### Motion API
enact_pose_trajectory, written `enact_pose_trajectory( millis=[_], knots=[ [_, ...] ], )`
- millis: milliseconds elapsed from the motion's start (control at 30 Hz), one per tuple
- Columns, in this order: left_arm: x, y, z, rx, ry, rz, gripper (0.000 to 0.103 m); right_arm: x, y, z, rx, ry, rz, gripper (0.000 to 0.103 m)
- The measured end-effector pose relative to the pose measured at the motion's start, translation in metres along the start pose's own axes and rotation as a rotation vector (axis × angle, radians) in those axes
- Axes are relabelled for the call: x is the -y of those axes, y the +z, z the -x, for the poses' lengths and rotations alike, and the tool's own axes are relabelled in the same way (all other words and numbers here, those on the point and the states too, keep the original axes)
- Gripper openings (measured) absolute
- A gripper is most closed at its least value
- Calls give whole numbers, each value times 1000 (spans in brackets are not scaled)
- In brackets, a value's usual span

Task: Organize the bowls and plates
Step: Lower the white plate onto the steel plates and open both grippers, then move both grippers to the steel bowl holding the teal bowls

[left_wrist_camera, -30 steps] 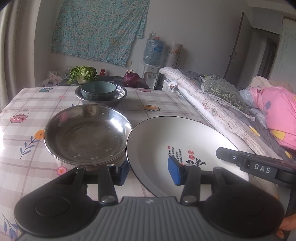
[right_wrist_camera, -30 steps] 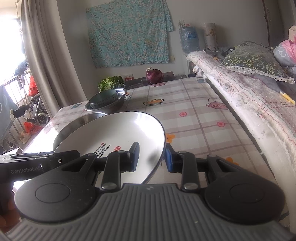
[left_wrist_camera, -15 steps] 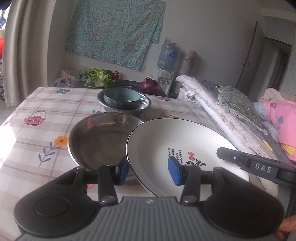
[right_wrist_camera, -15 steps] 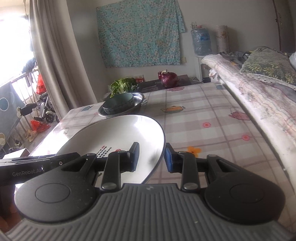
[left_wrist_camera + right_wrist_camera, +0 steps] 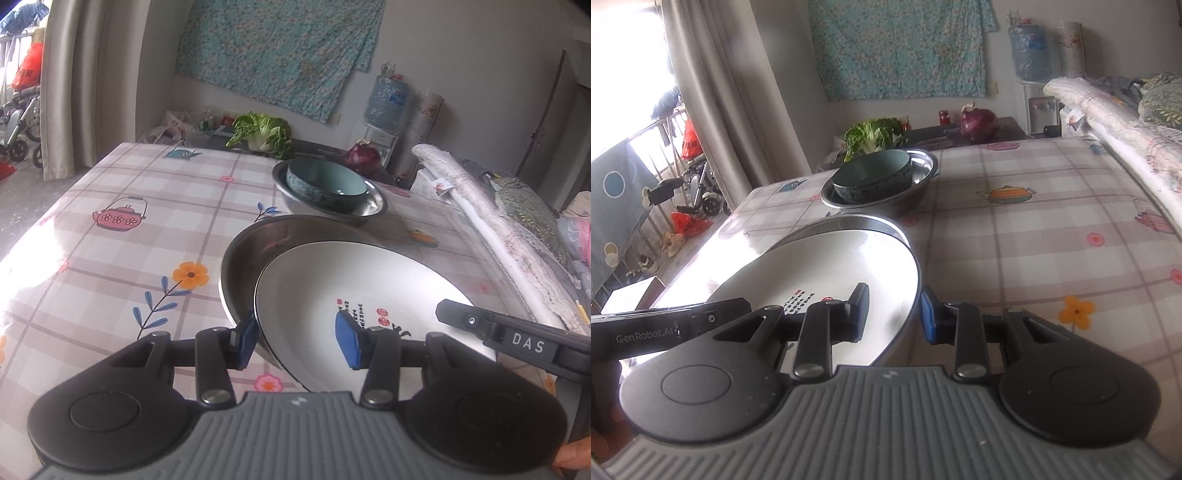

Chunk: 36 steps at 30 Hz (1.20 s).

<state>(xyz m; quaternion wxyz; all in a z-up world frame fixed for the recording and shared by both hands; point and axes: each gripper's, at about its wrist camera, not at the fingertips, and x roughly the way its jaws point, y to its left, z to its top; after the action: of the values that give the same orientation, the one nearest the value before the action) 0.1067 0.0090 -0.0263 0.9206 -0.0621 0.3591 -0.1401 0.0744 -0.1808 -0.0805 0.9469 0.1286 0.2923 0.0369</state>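
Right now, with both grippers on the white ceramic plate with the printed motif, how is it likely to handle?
The white ceramic plate looks rigid, so it should not flex between the left gripper and right gripper. Its glossy glaze probably makes the rim grips slippery. It is likely breakable, so lowering it into the steel pan calls for care.

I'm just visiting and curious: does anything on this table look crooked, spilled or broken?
Nothing is spilled or broken. The only odd thing: the white plate, held at its rim by both grippers, hangs tilted, partly over the steel pan, not lying flat. The teal bowl sits neatly in its steel bowl.
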Motion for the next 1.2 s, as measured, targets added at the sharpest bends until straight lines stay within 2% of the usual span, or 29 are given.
enact_pose_trajectory(
  millis=[367,500,633,833,900,1000,1200],
  knots=[
    [-16,3,-11,-14,-4,39,48,0,6,-25,-16,19,-31,35],
    [-15,4,-10,-13,2,36,51,-2,9,-19,24,37,-22,52],
    [-14,5,-7,-18,8,38,55,-5,11,-12,38,38,-11,57],
    [-6,8,2,-9,29,5,71,1,6,-1,34,30,-30,69],
    [-2,10,4,-13,40,-17,80,5,3,3,32,26,-39,75],
    [6,15,7,-16,51,-60,89,11,0,10,29,20,-51,78],
    [14,32,12,0,84,-117,96,20,-5,24,19,8,-69,78]
  ],
)
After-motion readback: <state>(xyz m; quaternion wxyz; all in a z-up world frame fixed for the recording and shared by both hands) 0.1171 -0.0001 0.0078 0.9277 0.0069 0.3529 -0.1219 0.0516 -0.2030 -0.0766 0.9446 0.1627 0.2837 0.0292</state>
